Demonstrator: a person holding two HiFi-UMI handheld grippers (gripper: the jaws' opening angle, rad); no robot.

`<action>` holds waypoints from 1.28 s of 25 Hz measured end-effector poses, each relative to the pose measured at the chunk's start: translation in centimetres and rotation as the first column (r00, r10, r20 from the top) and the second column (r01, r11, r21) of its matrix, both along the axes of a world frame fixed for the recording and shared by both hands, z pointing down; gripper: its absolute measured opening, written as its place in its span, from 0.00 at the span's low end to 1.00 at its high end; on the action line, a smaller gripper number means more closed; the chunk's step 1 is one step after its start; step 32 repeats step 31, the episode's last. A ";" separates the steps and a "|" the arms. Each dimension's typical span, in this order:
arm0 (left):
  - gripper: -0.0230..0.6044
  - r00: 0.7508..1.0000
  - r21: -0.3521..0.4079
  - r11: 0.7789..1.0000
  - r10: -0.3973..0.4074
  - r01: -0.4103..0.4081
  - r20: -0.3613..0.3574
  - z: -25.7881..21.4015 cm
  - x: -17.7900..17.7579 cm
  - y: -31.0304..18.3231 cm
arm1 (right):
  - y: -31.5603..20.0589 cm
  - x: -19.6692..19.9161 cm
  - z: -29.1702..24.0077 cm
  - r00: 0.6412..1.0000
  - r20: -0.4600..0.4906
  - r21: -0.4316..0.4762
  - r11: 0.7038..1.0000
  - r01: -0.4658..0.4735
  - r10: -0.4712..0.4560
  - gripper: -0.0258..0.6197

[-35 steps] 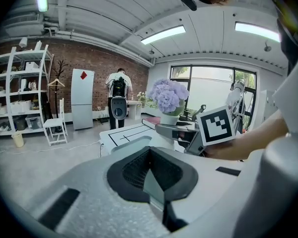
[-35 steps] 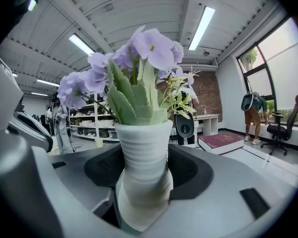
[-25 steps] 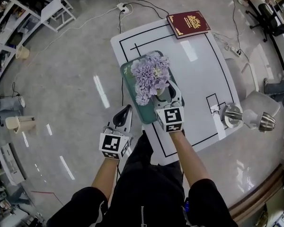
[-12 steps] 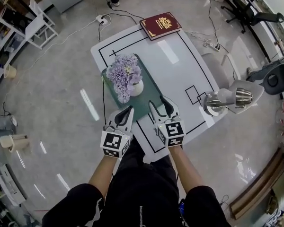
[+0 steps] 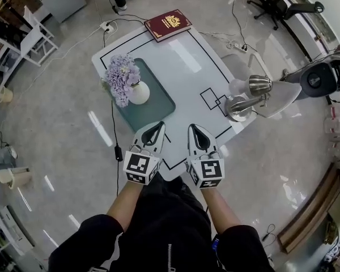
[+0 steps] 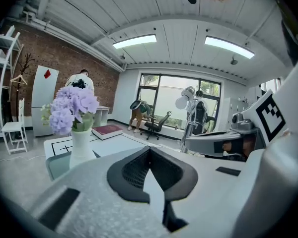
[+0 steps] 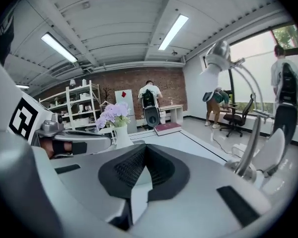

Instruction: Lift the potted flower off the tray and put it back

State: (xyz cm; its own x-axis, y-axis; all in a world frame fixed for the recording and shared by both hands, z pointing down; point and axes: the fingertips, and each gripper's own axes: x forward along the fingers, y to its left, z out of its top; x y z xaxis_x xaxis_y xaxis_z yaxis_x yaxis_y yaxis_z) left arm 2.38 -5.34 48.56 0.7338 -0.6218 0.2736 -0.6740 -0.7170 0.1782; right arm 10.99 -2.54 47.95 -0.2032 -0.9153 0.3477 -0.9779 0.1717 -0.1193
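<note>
The potted flower (image 5: 127,81), purple blooms in a white vase, stands upright on the green tray (image 5: 156,103) at the left of the white table. Both grippers hover side by side over the table's near edge, well short of the tray. My left gripper (image 5: 157,128) is shut with nothing in it. My right gripper (image 5: 194,130) is also shut and empty. In the left gripper view the flower (image 6: 72,108) stands ahead to the left of the closed jaws (image 6: 149,148). In the right gripper view the flower (image 7: 114,115) is farther off, beyond the shut gripper (image 7: 145,147).
A red book (image 5: 168,24) lies at the table's far edge. A silver desk lamp (image 5: 246,98) stands at the right edge, close to my right gripper. Black lines mark the tabletop. People, an office chair (image 5: 277,4) and shelves stand around the room.
The right gripper let go of the vase, drew back toward the near edge and closed its jaws. The left gripper also drew back. The flower stays on the tray.
</note>
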 end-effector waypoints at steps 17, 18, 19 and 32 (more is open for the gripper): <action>0.04 1.000 0.036 0.999 0.005 -0.006 0.020 -1.9 3.9 8.0 | 8.7 2.7 -1.8 1.000 -0.001 -0.010 1.000 0.000 0.000 0.05; 0.04 1.000 0.036 0.999 0.008 -0.009 0.021 -2.0 4.0 8.3 | 8.9 2.9 -2.0 1.000 -0.001 -0.009 1.000 -0.001 0.001 0.05; 0.04 1.000 0.037 0.999 0.010 -0.011 0.023 -2.2 4.1 8.6 | 9.2 3.0 -2.2 1.000 0.000 -0.008 1.000 -0.001 0.001 0.05; 0.04 1.000 0.060 0.998 0.006 -0.008 0.029 -3.4 3.4 9.3 | 10.1 2.3 -2.9 1.000 -0.006 0.003 1.000 0.017 -0.017 0.05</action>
